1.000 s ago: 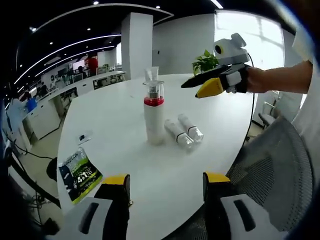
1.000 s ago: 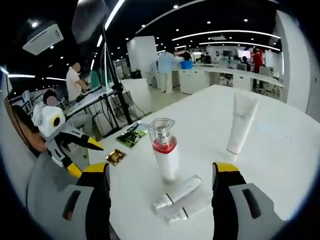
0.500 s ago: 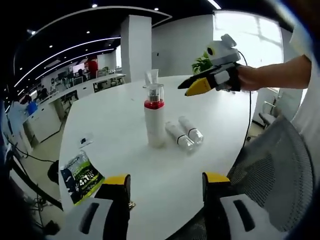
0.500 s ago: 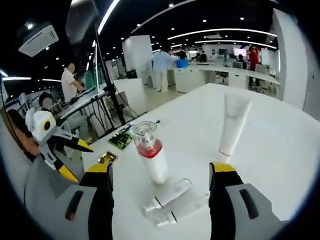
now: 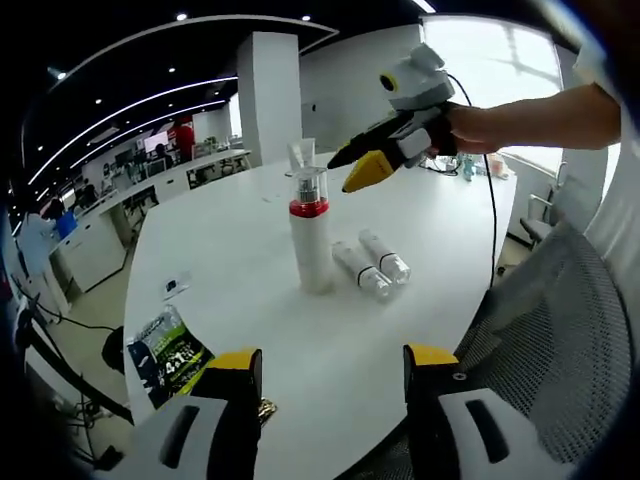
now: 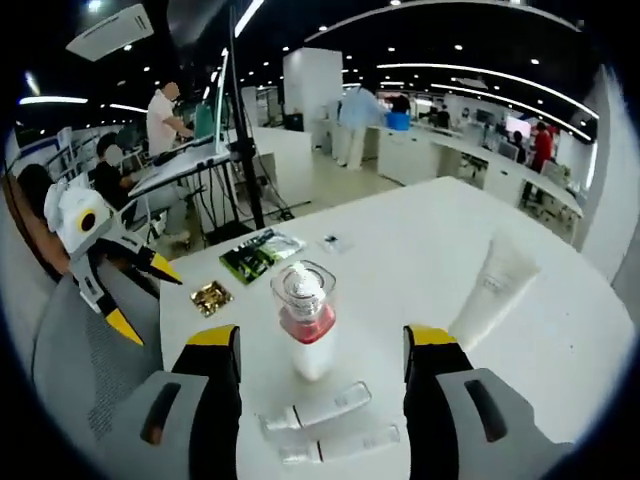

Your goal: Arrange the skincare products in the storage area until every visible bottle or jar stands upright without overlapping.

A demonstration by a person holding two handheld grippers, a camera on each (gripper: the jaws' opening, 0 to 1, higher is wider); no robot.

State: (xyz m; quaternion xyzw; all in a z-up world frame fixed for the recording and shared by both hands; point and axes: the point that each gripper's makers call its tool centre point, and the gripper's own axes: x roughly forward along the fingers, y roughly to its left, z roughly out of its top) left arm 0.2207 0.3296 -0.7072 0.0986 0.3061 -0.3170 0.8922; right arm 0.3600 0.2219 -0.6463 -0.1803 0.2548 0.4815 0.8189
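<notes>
L gripper (image 5: 328,385) jaws apart, empty, low over table (image 5: 440,215) edge. R gripper (image 6: 320,360) also apart, above pump bottle (image 6: 301,320), upright mid-table. Two small bottles (image 6: 318,405) lie beside it; tube (image 6: 492,290) stands further back.

One pump bottle (image 6: 301,335) upright on table (image 6: 420,260); two small bottles (image 6: 312,408) lying side by side; one white tube (image 6: 494,290) standing; one green packet (image 6: 257,253); one gold packet (image 6: 212,296); one small card (image 6: 331,240); two tongs, left (image 6: 115,290), right (image 5: 360,165).
</notes>
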